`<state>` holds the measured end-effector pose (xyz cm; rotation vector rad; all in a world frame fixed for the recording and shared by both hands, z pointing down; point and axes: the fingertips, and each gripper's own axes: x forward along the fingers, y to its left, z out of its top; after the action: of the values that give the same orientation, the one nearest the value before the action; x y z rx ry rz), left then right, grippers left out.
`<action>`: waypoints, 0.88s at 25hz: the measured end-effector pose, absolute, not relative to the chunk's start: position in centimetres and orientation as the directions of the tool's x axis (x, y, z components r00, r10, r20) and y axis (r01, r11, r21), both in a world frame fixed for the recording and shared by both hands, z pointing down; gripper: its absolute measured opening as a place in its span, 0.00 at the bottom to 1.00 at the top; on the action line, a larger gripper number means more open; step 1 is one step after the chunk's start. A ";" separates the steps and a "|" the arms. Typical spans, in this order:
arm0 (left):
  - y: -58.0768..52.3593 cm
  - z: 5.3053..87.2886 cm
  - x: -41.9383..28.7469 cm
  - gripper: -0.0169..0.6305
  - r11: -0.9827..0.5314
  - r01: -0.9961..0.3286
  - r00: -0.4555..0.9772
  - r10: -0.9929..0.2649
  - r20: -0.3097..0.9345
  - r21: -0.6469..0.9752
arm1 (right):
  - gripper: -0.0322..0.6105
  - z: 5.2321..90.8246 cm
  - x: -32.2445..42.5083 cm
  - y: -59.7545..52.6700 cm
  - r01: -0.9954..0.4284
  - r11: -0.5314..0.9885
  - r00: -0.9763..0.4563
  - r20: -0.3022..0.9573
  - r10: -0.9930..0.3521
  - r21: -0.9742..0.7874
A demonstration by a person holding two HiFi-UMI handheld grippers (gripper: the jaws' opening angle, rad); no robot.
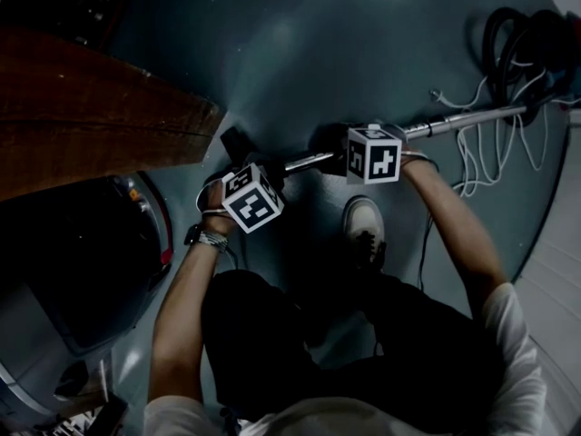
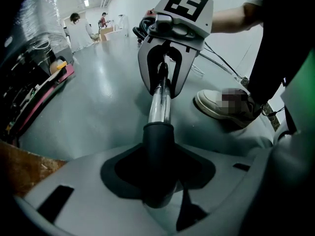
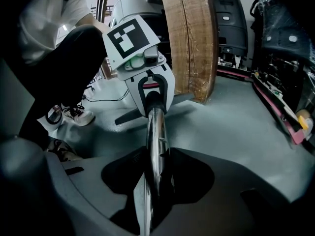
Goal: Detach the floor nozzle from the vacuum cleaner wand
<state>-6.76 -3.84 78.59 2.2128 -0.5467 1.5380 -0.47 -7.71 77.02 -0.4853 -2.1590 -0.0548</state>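
In the head view a chrome wand (image 1: 463,121) slants from the black hose down to a dark floor nozzle (image 1: 238,143) on the grey floor. My left gripper (image 1: 265,176) is shut on the nozzle's black neck (image 2: 158,146), which fills the gap between its jaws (image 2: 158,181). Further up the tube my right gripper (image 1: 334,159) is shut on the bare chrome wand (image 3: 156,132), with the tube running out between its jaws (image 3: 155,191) towards the left gripper (image 3: 146,77). From the left gripper view the right gripper (image 2: 166,65) straddles the wand (image 2: 160,104). The nozzle's foot (image 3: 129,115) lies flat on the floor.
A thick wooden slab (image 1: 91,125) stands at the left, close behind the nozzle. A grey machine (image 1: 54,316) sits at the lower left. The person's white shoe (image 1: 365,230) rests below the wand. White cables (image 1: 490,143) and the coiled black hose (image 1: 522,39) lie at the right.
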 end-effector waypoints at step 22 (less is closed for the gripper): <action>-3.1 77.8 -6.7 0.29 -0.818 -0.529 0.407 -0.011 0.913 0.226 | 0.31 76.2 -0.8 -7.1 0.388 0.912 -0.532 0.775 0.341 -0.136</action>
<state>-6.72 -3.05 77.80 2.1803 -0.4588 1.4093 -0.78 -7.14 76.16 -0.5183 -2.1761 -0.0657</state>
